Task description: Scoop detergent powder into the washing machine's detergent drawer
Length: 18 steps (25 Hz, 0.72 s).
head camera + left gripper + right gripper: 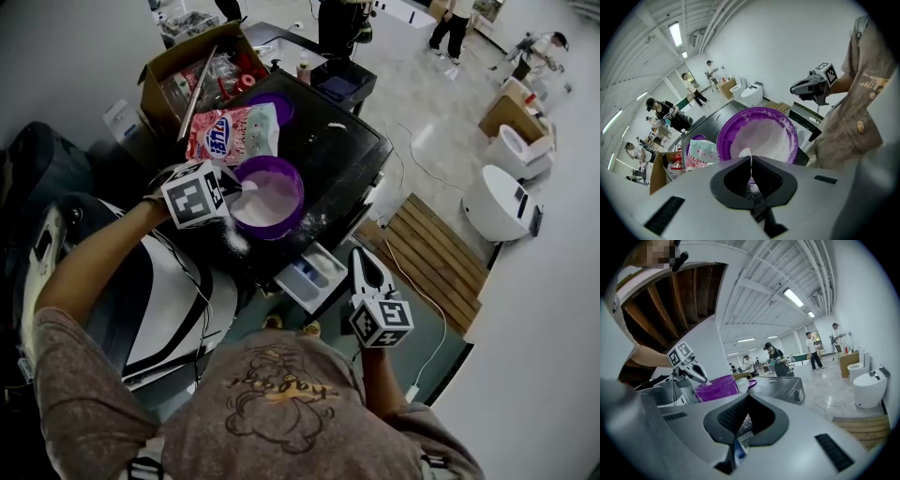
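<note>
A purple bowl (272, 197) of white detergent powder stands on the black washing machine top (347, 141). My left gripper (236, 192) reaches over the bowl's left rim. It is shut on the thin handle of a white scoop (746, 153), whose cup dips into the powder in the bowl (759, 133). The detergent drawer (314, 275) is pulled open at the machine's front. My right gripper (360, 255) hovers just right of the drawer, shut and empty. The left gripper (691, 369) and the bowl (717, 387) also show in the right gripper view.
A pink and white detergent bag (232, 131) lies behind the bowl, beside a cardboard box (192, 70) of bottles. Spilled powder dusts the machine top. A wooden pallet (436, 258) and toilets (497, 202) stand on the floor to the right. People stand far off.
</note>
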Tool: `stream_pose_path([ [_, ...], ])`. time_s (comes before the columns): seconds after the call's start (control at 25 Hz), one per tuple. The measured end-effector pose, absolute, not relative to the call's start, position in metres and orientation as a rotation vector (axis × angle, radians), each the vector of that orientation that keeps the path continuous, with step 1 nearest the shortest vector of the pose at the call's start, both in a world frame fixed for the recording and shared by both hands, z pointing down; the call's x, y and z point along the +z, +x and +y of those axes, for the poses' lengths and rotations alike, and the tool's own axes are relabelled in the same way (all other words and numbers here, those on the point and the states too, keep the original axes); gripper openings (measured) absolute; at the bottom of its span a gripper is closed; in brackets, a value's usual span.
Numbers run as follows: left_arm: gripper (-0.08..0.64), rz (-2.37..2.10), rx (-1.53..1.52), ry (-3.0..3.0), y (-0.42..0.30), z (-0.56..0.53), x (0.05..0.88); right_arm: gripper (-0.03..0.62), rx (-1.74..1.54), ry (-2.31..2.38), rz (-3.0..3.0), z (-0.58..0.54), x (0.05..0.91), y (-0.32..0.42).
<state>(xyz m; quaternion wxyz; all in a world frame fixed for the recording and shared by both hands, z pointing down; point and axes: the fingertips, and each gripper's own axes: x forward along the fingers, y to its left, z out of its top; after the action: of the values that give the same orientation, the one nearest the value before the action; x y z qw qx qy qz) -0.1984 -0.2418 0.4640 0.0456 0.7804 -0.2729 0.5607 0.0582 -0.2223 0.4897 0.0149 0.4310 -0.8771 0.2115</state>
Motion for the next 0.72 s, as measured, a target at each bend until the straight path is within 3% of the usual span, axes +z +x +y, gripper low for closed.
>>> stream_pose_path([
  [0.72, 0.023, -0.657, 1.632, 2.320, -0.181, -0.221, 0.468, 0.002, 0.658, 1.365, -2.716, -0.224, 0.487, 0.061],
])
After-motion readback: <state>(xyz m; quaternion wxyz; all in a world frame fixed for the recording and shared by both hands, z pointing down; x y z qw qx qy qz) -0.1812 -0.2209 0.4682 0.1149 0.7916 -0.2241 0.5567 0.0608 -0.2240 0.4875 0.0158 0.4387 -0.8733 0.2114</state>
